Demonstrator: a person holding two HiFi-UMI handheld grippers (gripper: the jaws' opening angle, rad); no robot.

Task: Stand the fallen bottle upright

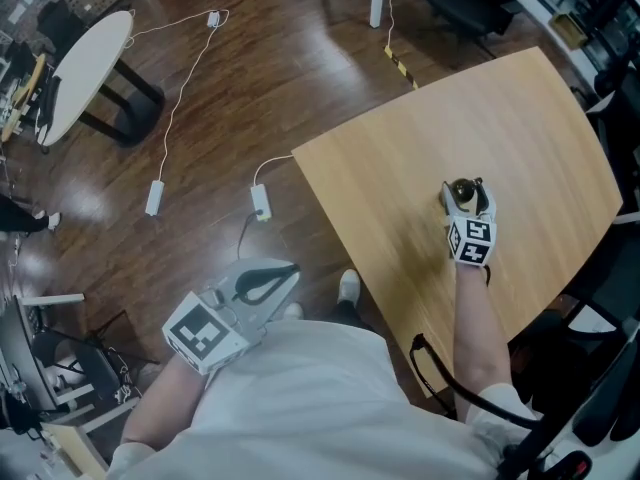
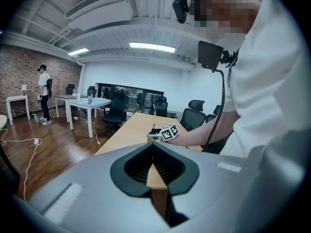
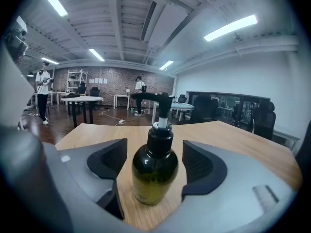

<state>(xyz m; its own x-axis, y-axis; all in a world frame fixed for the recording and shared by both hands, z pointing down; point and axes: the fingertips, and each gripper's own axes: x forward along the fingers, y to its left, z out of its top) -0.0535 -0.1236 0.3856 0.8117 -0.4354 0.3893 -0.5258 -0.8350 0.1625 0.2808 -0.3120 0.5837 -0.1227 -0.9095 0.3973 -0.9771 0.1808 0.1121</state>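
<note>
A dark olive pump bottle (image 3: pixel 155 171) with a black pump head stands upright on the wooden table (image 3: pixel 233 144). My right gripper (image 3: pixel 154 155) is open around it, with a gap between each pad and the glass. From the head view the bottle (image 1: pixel 462 193) shows just beyond the right gripper (image 1: pixel 466 206) near the middle of the table (image 1: pixel 400 188). My left gripper (image 1: pixel 282 275) hangs off the table's left edge over the floor, shut with nothing in it. The left gripper view shows its pads (image 2: pixel 141 166) meeting at the tips and the bottle (image 2: pixel 153 129) far off.
Dark wood floor (image 1: pixel 200 88) with white cables and power adapters (image 1: pixel 260 202) lies left of the table. A round white table (image 1: pixel 85 68) stands at the far left. Office chairs (image 2: pixel 194 115) and desks sit beyond, and a person (image 2: pixel 44 93) stands by the brick wall.
</note>
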